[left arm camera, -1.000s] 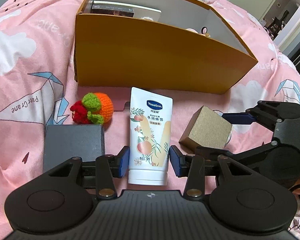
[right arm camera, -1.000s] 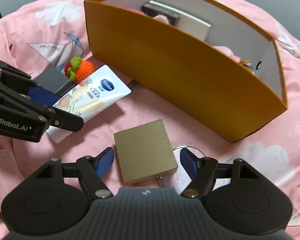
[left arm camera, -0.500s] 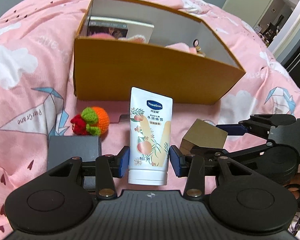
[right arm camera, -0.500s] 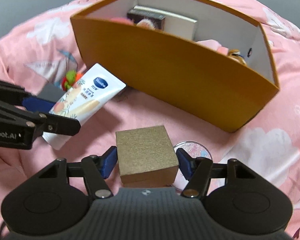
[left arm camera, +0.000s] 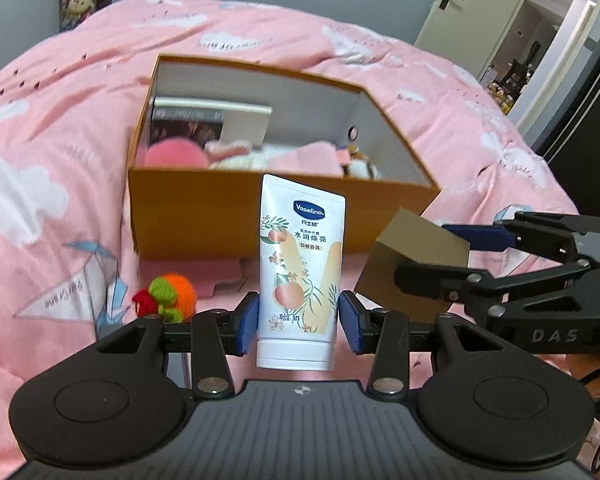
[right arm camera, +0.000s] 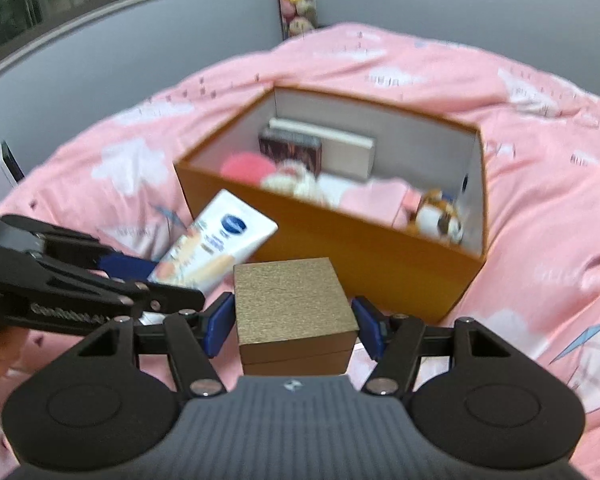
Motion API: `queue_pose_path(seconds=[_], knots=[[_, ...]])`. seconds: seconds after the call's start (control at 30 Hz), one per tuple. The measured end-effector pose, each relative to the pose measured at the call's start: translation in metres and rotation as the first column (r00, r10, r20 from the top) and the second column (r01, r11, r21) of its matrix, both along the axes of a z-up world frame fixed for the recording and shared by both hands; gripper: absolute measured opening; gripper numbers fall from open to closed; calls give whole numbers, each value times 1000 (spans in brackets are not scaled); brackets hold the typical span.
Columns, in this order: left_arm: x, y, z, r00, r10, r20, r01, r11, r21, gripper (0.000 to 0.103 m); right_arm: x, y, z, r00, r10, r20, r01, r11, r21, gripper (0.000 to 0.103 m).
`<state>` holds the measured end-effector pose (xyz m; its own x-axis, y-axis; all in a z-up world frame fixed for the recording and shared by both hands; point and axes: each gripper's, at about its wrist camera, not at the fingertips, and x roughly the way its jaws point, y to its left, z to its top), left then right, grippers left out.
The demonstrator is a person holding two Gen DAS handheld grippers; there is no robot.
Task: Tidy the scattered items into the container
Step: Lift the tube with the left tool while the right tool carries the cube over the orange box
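Two grippers, each loaded.

Left wrist view: left gripper [left arm camera: 299, 322] is clamped on a tube [left arm camera: 300, 280], its blue pads [left arm camera: 247, 323] pressing both sides just above the white cap. Tube is white, glossy plastic, flat-crimped at the far end, printed with a blue Vaseline oval, peach and leaf artwork and Chinese text. It stands cap toward the camera, raised off the bedding in front of the box [left arm camera: 204, 216]. Box is orange cardboard, rectangular, open-topped, pale grey inside. Contents: a book [left arm camera: 210, 126] leaning against the far wall, a round pink item [left arm camera: 176, 155], pale fluffy and pink soft things, all blurred. On the pink quilt [left arm camera: 40, 200], printed with white clouds and paper cranes, lies a knitted toy [left arm camera: 166, 294], orange with green and red parts, left of the tube. At right, the right gripper [left arm camera: 488, 256] holds a cube [left arm camera: 416, 264], tan and matte.

Right wrist view: right gripper [right arm camera: 292, 324] is closed on the cube [right arm camera: 294, 312], pads against its two side faces; top face is a fine-grained gold-brown, with a seam line low on the near side. Left gripper [right arm camera: 140, 276] enters from the left with the tube [right arm camera: 216, 248], tilted. Beyond, the box [right arm camera: 380, 248] shows the book [right arm camera: 292, 150], a pink round item [right arm camera: 246, 170], and a striped plush [right arm camera: 436, 214] near its right end.
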<state>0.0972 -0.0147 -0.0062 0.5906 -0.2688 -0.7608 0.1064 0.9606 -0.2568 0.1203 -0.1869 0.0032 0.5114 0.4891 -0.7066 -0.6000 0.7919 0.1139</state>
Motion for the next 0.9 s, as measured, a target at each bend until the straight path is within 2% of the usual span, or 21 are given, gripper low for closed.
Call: queue_pose_path(seconds=[0.27,0.43,0.63,0.77,0.9], knots=[[15,1,26,997,-35,62,36,999,-11,49,10,-7,39,997,-12,80,7,998,68,64],[31,7,37,996,-38,85,38,999,6,49,26,-11,53,993,-33,116,23,996,87,64],[58,19,42,996,-23,83,21,999,30,49,62,-8,54,995,-53,86,43,993,113,64],[81,28,39,998,-15,55,13,1000,27,49,89,-1,50,995,-74,60,66,990,125,64],[103,36,33,1000,-10,27,9,998,59,49,120,10,40,995,-96,28,92,987,129,64]])
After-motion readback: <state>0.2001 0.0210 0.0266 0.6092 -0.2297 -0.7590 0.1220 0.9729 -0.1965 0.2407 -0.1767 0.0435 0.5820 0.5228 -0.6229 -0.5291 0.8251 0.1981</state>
